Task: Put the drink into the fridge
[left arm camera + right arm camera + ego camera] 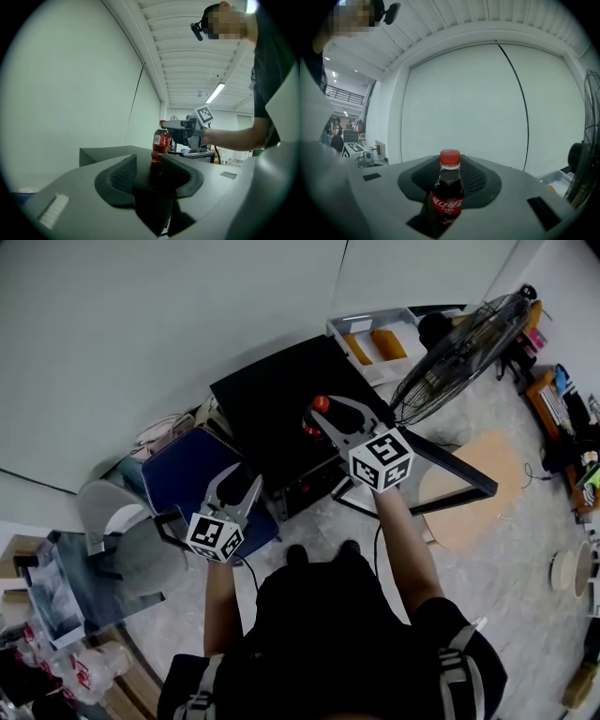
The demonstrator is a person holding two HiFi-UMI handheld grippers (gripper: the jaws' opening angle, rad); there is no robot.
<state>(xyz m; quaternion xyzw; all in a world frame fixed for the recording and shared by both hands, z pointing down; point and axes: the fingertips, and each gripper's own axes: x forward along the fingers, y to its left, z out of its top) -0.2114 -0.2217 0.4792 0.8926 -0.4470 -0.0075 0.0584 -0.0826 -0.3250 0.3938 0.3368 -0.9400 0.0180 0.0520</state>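
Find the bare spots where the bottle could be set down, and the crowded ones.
Free: fridge top left of the bottle; floor right of the person. Crowded: round the blue chair, and clutter at the right edge.

Bottle [449, 190], near centre: white script is noted on the red label band, in stylised characters that appear Chinese and resemble the Coca-Cola logo; single characters cannot be resolved with confidence. In the left gripper view a small white panel of fine print is seen on the same label, too small to be read. Right cube [382, 458] and left cube [215, 535]: black-and-white square markers are recorded on their faces, as patterns only, without letters or numbers. Print on the packets at near left is too blurred to be read
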